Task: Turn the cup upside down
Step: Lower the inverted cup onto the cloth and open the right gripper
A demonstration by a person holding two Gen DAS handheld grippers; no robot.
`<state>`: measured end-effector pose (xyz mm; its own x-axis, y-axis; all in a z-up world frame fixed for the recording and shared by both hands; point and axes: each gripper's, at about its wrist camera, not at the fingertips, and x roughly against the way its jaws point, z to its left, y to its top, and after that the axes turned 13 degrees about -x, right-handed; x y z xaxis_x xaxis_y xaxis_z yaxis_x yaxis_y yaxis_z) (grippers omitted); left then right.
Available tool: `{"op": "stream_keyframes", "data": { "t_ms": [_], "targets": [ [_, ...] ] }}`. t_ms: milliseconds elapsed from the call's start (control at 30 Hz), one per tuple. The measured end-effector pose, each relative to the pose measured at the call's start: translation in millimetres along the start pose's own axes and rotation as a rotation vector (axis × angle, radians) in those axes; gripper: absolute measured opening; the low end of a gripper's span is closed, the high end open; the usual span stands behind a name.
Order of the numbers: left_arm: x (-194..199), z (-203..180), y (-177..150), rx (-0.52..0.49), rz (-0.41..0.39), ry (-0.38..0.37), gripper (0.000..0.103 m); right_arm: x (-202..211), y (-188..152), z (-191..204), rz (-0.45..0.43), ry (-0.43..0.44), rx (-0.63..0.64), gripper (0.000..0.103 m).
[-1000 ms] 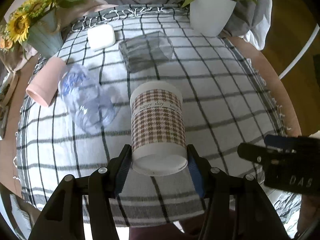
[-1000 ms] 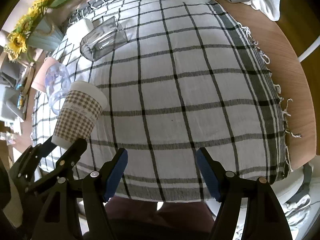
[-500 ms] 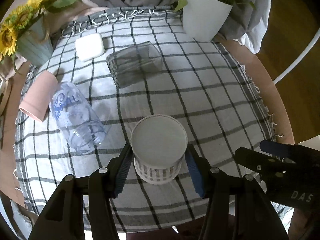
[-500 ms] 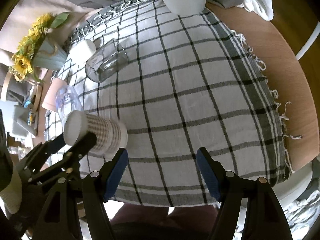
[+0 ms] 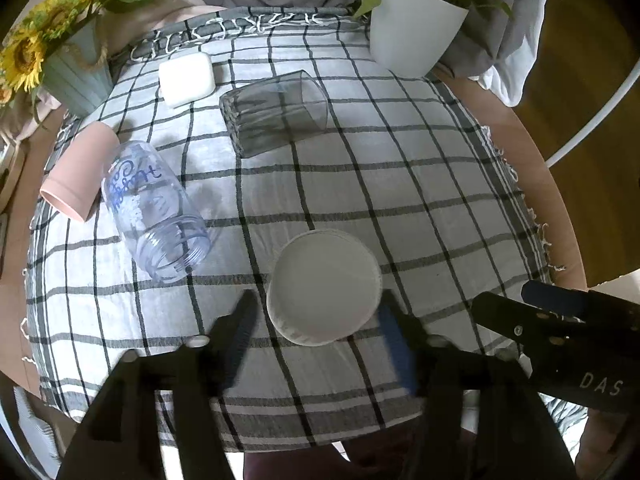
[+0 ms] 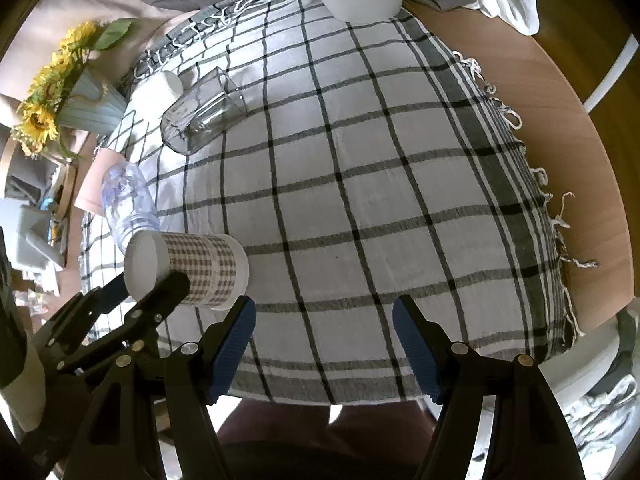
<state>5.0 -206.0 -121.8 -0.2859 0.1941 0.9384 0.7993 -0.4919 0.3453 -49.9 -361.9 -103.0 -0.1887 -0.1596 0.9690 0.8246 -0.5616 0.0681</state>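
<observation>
The houndstooth paper cup (image 5: 325, 285) stands upside down on the checked cloth, white base facing my left wrist camera. My left gripper (image 5: 316, 340) is open, its fingers spread either side of the cup with a small gap on each side. In the right wrist view the cup (image 6: 188, 272) shows at the lower left, with the left gripper's fingers (image 6: 160, 296) around its base end. My right gripper (image 6: 324, 336) is open and empty above the cloth's near edge, right of the cup.
A clear jar (image 5: 154, 208), a pink cup (image 5: 78, 172) and a grey square glass (image 5: 276, 114) lie on their sides. A white box (image 5: 186, 78), a sunflower vase (image 5: 76, 68) and a white plant pot (image 5: 412, 32) stand at the back. The round table's bare wooden edge (image 6: 576, 168) is on the right.
The left gripper tipped the cup over from slanted to base-up, set it on the cloth, and opened its fingers off it. The right gripper stayed open, nearly still.
</observation>
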Motion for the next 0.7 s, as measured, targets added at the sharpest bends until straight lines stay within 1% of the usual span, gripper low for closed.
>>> {"op": "stream_keyframes", "data": {
  "t_ms": [33,100,133,267,300,367,433,600,700],
  "targets": [
    [3,1,-1,0.009,-0.005,0.016,0.076,2,0,0,-0.006,-0.004,0.0,0.072],
    [9,2,-3,0.016,-0.024,0.019,0.077,6,-1,0,-0.024,-0.014,-0.001,0.077],
    [13,2,-5,0.022,-0.032,0.025,0.08,9,-1,-1,-0.036,-0.02,0.0,0.08],
    [35,8,-14,0.089,-0.071,0.055,0.087,21,-6,0,-0.072,-0.025,0.001,0.081],
    [42,12,-17,0.115,-0.087,0.074,0.092,26,-8,1,-0.088,-0.025,0.007,0.081],
    [55,18,-23,0.153,-0.125,0.098,0.096,35,-12,5,-0.122,-0.028,0.022,0.084],
    [64,24,-28,0.178,-0.143,0.129,0.101,45,-17,11,-0.158,-0.023,0.044,0.085],
    [82,42,-39,0.225,-0.165,0.217,0.101,62,-29,29,-0.23,0.008,0.103,0.088],
    [92,50,-46,0.255,-0.171,0.255,0.102,69,-35,40,-0.265,0.019,0.134,0.09]
  ]
}}
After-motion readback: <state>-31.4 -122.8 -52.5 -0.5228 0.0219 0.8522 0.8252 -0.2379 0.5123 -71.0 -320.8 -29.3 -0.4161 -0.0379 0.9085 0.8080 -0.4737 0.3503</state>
